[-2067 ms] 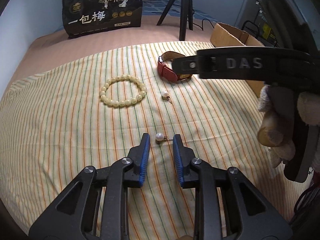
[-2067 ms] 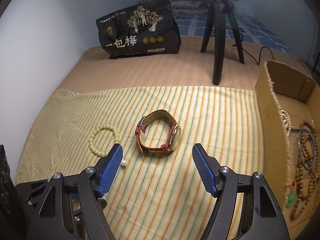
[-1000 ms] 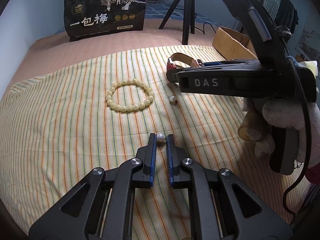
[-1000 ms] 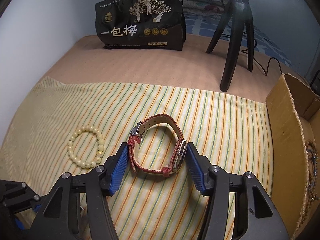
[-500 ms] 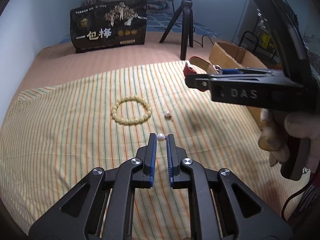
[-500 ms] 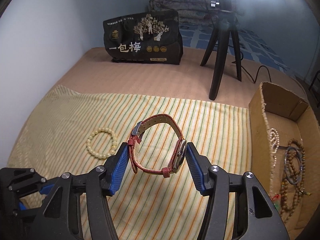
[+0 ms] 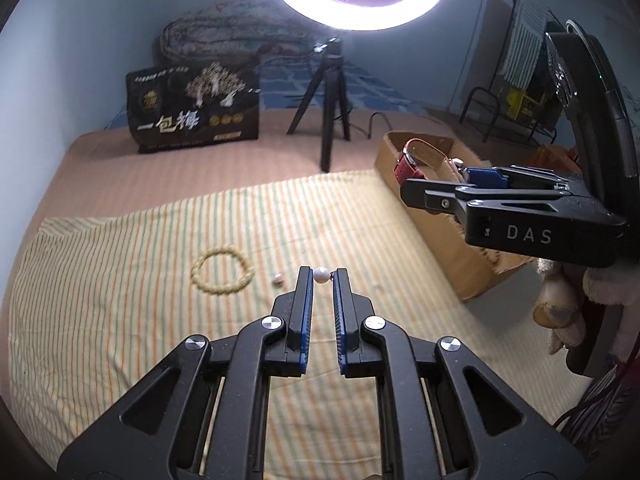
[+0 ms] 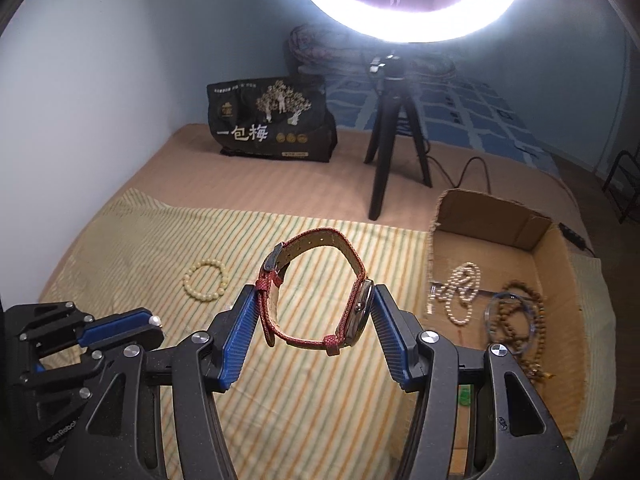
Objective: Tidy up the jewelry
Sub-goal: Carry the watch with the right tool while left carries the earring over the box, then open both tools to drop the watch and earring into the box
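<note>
Both claws have risen off the cloth (image 7: 120, 280): left claw (image 7: 320, 280) pinches the tiny, slippery earring (image 7: 321, 275); right claw (image 8: 316, 320) clamps the watch (image 8: 316, 292), its strap floppy, near the box (image 8: 492, 216).

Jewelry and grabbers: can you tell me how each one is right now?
Left gripper: shut on the pearl earring, lifted.
Right gripper: shut on the red watch, off the striped cloth.
Yellow bead bracelet: flat on the cloth.
Second pearl earring: on the cloth, beside the bracelet.
Cardboard box: open, necklaces inside.
Ring light: on.
</note>
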Action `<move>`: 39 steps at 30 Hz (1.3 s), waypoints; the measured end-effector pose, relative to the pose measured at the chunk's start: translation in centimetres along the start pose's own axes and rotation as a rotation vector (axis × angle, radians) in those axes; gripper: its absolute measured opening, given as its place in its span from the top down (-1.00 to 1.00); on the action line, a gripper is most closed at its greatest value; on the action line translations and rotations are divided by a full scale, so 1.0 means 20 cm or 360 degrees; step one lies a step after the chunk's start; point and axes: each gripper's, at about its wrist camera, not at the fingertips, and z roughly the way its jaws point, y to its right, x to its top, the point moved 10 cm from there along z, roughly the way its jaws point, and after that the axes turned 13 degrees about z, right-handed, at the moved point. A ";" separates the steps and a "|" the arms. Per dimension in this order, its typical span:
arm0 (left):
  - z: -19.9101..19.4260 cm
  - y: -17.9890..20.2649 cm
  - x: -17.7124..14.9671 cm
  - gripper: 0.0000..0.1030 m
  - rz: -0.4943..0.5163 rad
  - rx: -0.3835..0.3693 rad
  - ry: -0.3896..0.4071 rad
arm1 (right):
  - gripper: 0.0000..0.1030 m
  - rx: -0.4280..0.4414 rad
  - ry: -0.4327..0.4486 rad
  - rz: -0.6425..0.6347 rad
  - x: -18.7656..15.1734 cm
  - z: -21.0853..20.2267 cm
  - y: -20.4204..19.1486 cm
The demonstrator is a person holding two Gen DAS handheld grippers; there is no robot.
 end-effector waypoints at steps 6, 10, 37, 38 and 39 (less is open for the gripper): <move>-0.03 0.12 0.09 0.84 0.0022 -0.0031 0.0054 | -0.09 -0.0038 0.0044 0.0023 0.01 -0.14 0.13; -0.04 0.20 0.15 0.84 0.0032 -0.0054 0.0077 | -0.09 -0.0069 0.0071 0.0058 0.01 -0.22 0.25; 0.31 0.66 0.45 0.84 0.0116 -0.0169 0.0095 | -0.09 -0.0176 0.0099 0.0268 0.18 -0.23 0.85; 0.33 0.67 0.44 0.84 0.0117 -0.0169 0.0089 | -0.09 -0.0176 0.0092 0.0271 0.18 -0.21 0.86; 0.34 0.67 0.44 0.84 0.0118 -0.0170 0.0080 | -0.09 -0.0176 0.0087 0.0273 0.18 -0.20 0.87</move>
